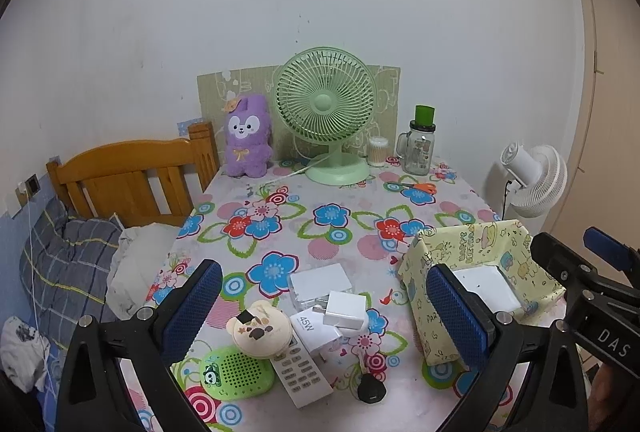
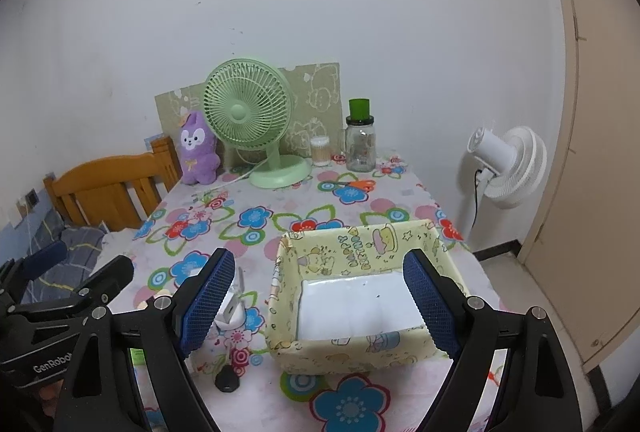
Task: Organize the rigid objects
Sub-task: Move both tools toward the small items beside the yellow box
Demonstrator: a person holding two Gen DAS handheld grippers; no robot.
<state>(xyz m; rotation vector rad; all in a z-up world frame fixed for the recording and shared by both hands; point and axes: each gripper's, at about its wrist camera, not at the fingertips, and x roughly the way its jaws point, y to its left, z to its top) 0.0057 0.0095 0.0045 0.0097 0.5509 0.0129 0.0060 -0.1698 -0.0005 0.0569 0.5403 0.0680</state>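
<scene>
Yellow patterned box (image 2: 352, 316) sits on the floral table (image 1: 320, 216), framed between the spread, empty fingers of the right gripper (image 2: 324, 306). Left gripper (image 1: 324, 312), jaws likewise apart and empty, hovers over a cluster left of the box: remote (image 1: 302, 372), green speaker (image 1: 236, 372), round compact (image 1: 260, 328), white chargers (image 1: 332, 308).
</scene>
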